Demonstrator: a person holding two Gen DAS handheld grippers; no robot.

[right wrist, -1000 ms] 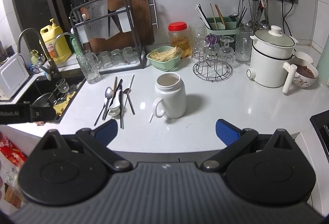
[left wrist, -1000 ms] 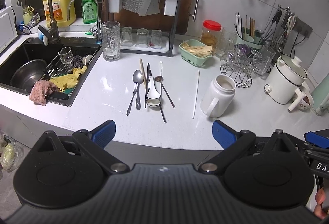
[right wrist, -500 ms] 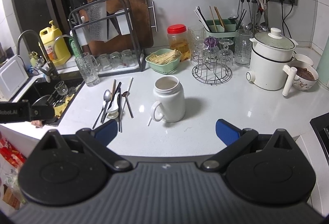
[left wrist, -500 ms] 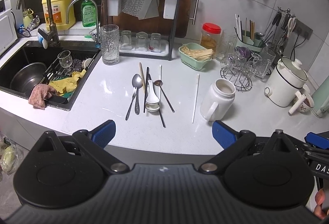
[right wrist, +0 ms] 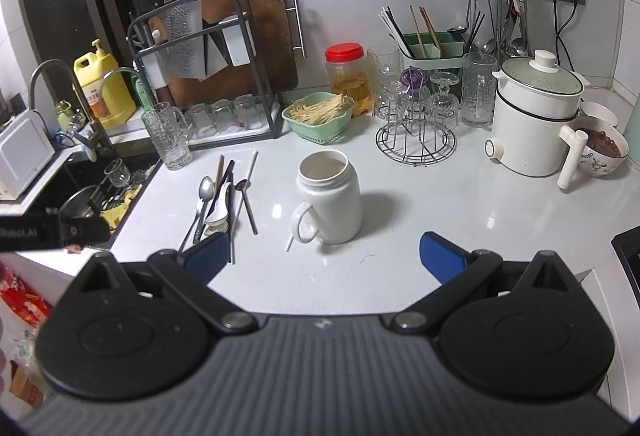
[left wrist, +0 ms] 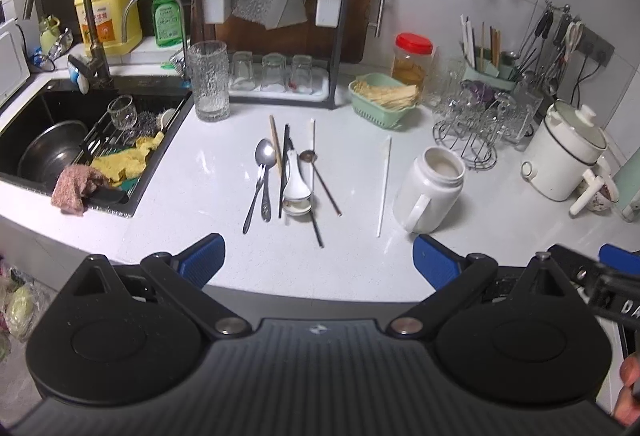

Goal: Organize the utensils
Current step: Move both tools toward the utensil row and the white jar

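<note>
Both grippers empty, fingers spread wide. My left gripper (left wrist: 318,260) hovers off the near counter edge, facing the utensil pile; my right gripper (right wrist: 324,256) sits further right, lined up on the white jar (right wrist: 329,196).

Where the task's things are: loose utensils in a rough cluster on the white counter (left wrist: 200,196), between the sink (left wrist: 52,156) and the jar. In it: a metal spoon (left wrist: 262,172), a wooden chopstick (left wrist: 274,144), a black chopstick (left wrist: 285,164), a white ceramic spoon (left wrist: 295,184) lying over another, and a thin dark-handled spoon (left wrist: 320,176). One white chopstick (left wrist: 385,184) lies alone, just beside the jar; a second white one runs along the far side of the pile. The jar stands upright, mouth open, looks empty, handle toward me.

Step, as I read it: nothing picked yet, this is the approach before the first grasp. I assume the jar is the holder, though the green caddy (right wrist: 432,48) at the wall already holds chopsticks, so it could be that instead.

Next move: left goes down onto the pile. Everything lies flat on a hard counter, so fingers must straddle one handle and close low. Items overlap, so take an outer piece first, probably the metal spoon, else neighbours drag along. Ceramic spoons look slippery, so grip the handle, not the bowl
</note>
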